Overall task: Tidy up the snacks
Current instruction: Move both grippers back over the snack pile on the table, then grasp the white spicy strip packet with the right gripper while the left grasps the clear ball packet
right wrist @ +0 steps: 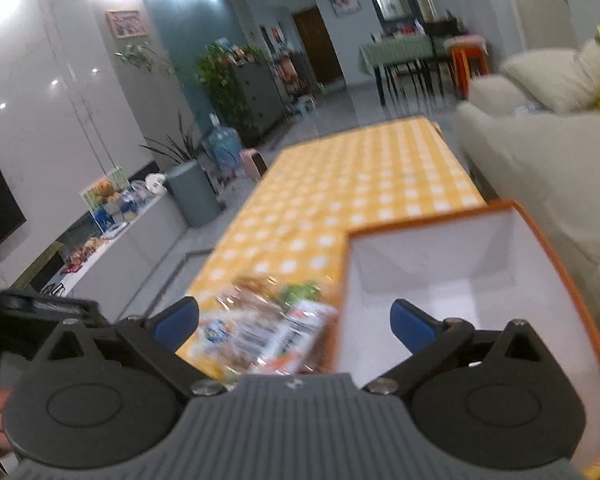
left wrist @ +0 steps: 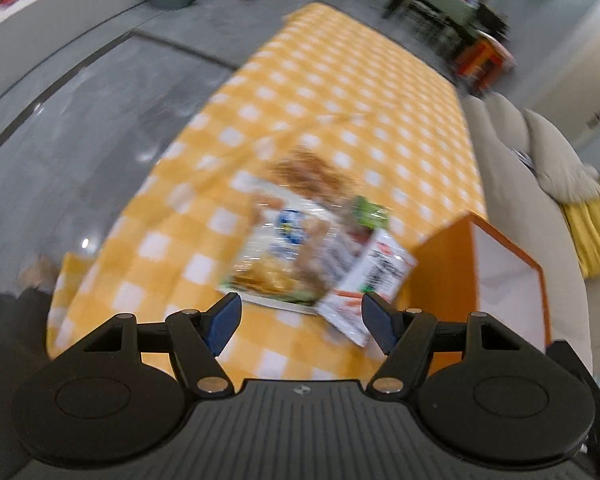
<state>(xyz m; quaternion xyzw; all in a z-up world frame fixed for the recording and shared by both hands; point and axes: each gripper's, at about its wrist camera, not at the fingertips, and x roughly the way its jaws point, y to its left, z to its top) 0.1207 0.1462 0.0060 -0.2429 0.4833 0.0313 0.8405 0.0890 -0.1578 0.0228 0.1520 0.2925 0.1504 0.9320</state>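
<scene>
A pile of snack packets (left wrist: 312, 248) lies on the yellow checked tablecloth (left wrist: 324, 92), blurred by motion. An orange box with a white inside (left wrist: 504, 280) stands just right of the pile. My left gripper (left wrist: 300, 316) is open and empty, hovering just short of the packets. In the right wrist view the same packets (right wrist: 268, 328) lie left of the orange box (right wrist: 460, 272), whose inside looks bare. My right gripper (right wrist: 296, 324) is open and empty, above the box's left wall and the packets.
A beige sofa (right wrist: 540, 160) with cushions runs along the table's right side. Grey floor (left wrist: 80, 120) lies left of the table. A low white cabinet (right wrist: 112, 248), a grey bin (right wrist: 196, 196) and plants stand at the left wall. A dining table (right wrist: 400, 52) stands far back.
</scene>
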